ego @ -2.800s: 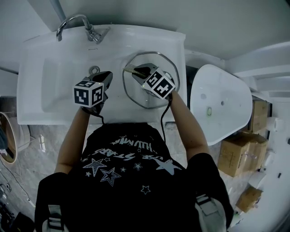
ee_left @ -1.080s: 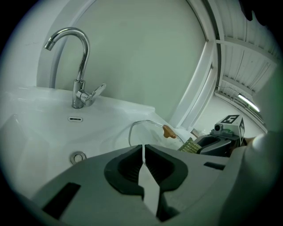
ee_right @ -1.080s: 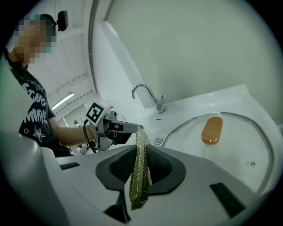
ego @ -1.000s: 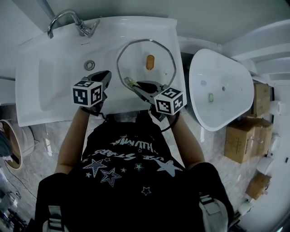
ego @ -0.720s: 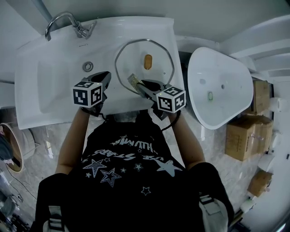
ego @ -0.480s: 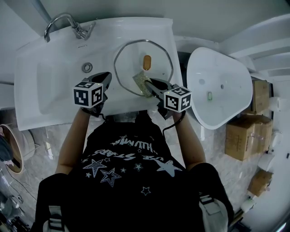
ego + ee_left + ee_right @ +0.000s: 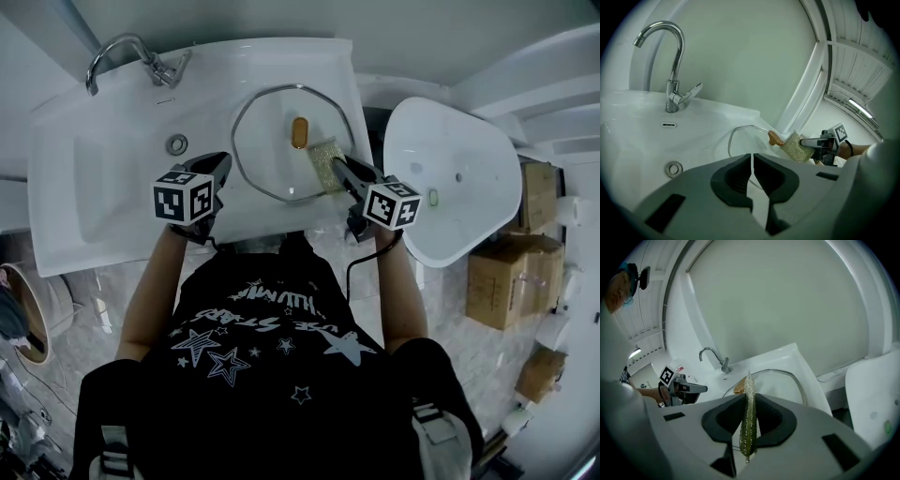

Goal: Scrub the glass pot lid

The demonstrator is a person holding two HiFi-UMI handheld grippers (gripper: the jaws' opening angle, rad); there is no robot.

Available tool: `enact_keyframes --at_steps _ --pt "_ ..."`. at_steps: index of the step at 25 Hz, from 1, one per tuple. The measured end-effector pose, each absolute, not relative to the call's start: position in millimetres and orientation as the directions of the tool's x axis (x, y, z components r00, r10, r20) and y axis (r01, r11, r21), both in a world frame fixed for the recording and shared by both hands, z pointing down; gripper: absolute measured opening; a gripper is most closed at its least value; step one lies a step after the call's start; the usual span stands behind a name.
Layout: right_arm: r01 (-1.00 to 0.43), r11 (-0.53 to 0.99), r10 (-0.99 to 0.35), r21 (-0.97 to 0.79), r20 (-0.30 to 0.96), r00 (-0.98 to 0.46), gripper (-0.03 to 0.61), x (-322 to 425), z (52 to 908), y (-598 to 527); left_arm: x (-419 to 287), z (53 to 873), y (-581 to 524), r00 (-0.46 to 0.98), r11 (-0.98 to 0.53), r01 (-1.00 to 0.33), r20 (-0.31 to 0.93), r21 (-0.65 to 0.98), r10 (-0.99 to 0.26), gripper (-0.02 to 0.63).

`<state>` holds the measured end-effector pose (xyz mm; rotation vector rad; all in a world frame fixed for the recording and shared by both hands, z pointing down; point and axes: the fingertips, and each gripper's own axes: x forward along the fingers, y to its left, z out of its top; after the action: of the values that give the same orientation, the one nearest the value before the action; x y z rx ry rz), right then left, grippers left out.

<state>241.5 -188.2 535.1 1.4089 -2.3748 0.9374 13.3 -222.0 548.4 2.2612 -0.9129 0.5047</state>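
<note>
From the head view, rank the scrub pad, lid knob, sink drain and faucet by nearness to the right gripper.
1. Scrub pad, clamped in the right gripper.
2. Lid knob, just beyond, at lid centre.
3. Sink drain, left, in the basin.
4. Faucet, far back left.

Sink [image 7: 94,197] left half bare: open way between tap [image 7: 141,54] at back rim and left gripper [image 7: 221,161] over front rim, only drain [image 7: 177,144] there. Right half taken by lid [image 7: 264,141], knob [image 7: 299,132] standing up mid-lid. Right gripper [image 7: 337,165] with pad [image 7: 324,157] blocks lid's right edge. Gap between grippers free. White fixture [image 7: 464,187] just beside sink's right side; wall [image 7: 403,37] behind.
</note>
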Motion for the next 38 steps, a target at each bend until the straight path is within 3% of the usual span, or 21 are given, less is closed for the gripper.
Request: enact_keyframes --at_steps 13,25,38 --pt "-0.902 0.276 -0.741 -0.332 0.524 -0.42 0.066 275.1 529.7 -205.2 30.4 538.4 -248.8 0.698 -0.565 -0.709 0.533 0.422 -0.478 0.025" --pt "-0.929 0.252 -0.827 -0.27 0.439 -0.352 0.066 238.6 485.5 -196.7 -1.1 539.5 -227.1 0.738 -0.616 -0.661 0.521 0.428 -0.429 0.025" --pt "-0.951 0.115 -0.889 -0.289 0.398 -0.228 0.066 189.9 476.7 -143.3 -22.7 542.6 -213.0 0.789 -0.701 -0.57 0.524 0.429 -0.321 0.025"
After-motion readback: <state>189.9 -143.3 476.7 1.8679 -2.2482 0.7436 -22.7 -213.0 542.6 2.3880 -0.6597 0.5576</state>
